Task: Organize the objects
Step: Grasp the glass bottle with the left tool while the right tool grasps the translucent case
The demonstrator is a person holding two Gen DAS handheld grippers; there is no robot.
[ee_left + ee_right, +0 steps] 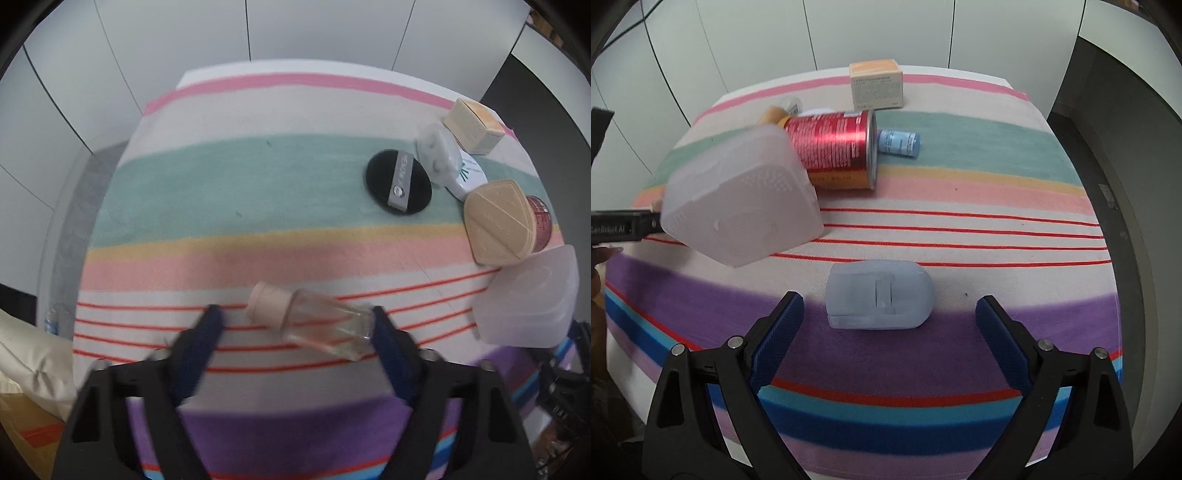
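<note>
Left claw is spread wide with a small glass bottle lying on its side between the fingers, base touching the right finger, pale cap aimed left. Right claw is wide apart too, nothing gripped, a pale blue plastic case flat on the striped surface just ahead. Red can lies tipped behind a frosted container.

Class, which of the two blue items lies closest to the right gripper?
The pale blue plastic case, lying just ahead of the open right gripper; the small blue bottle lies farther back.
</note>
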